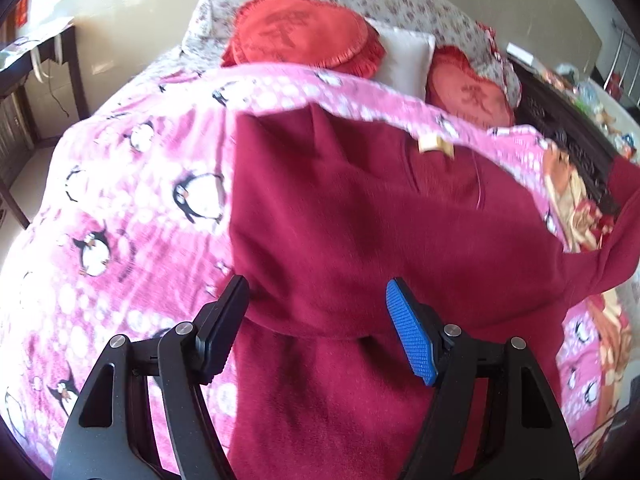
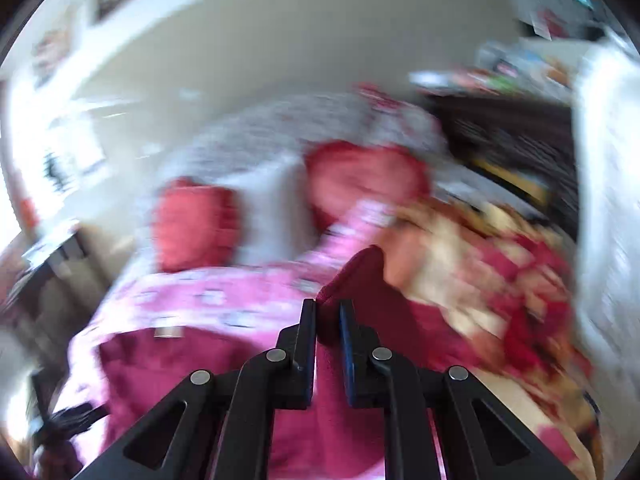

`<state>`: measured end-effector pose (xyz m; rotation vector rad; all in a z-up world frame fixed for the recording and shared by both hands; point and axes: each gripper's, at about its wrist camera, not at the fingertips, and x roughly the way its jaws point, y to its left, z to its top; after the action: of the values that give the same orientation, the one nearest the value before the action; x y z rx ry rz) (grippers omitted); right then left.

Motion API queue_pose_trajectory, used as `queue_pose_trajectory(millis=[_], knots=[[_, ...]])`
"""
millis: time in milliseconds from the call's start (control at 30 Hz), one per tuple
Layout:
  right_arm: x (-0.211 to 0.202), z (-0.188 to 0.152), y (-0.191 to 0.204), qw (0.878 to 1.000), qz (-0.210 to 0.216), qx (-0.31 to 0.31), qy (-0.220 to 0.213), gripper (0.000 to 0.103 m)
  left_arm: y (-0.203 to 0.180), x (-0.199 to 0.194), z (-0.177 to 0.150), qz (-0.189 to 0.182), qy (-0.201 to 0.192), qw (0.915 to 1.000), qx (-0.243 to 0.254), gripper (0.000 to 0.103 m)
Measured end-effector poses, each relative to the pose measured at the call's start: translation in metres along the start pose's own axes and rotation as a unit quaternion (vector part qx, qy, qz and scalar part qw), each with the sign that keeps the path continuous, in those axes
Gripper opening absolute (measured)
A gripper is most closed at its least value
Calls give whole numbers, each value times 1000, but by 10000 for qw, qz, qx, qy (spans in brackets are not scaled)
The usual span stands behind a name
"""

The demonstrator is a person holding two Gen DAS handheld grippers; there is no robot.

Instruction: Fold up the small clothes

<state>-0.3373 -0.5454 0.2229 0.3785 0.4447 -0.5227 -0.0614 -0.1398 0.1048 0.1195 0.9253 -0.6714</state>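
A dark red knitted garment (image 1: 360,220) lies spread on the pink penguin-print blanket (image 1: 120,200) covering the bed, its long axis running away from the person toward the pillows. The left gripper (image 1: 316,320) hovers over the near end of the cloth with its jaws wide apart, one on either side of the fabric but pinching nothing. The right gripper (image 2: 327,320) is clamped together on a bunched fold of the same red garment (image 2: 360,272), at what looks like its right-hand edge or a sleeve; in the left wrist view that side of the cloth rises off the bed toward the right.

So the right hand has the cloth and the body of the garment lies to its left, which suggests the coming fold would carry that edge leftward across the middle.

A small tan label (image 1: 434,145) sits near the garment's far end, its writing too blurred to read. The round red cushion (image 1: 304,28) bears a large character I can't make out with certainty.
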Motion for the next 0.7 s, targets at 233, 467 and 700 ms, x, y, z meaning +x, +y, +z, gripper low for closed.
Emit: queue_pose_trajectory(millis=[233, 467, 700], knots=[[25, 6, 137, 9713, 2203, -879, 182, 10, 20, -27, 11, 26, -374, 9989, -271, 72], [87, -35, 225, 9440, 2796, -1287, 1186, 45, 38, -34, 14, -59, -455, 9976, -516, 72], [77, -48, 170, 9590, 2481, -732, 1160, 47, 22, -18, 12, -426, -407, 9979, -285, 72]])
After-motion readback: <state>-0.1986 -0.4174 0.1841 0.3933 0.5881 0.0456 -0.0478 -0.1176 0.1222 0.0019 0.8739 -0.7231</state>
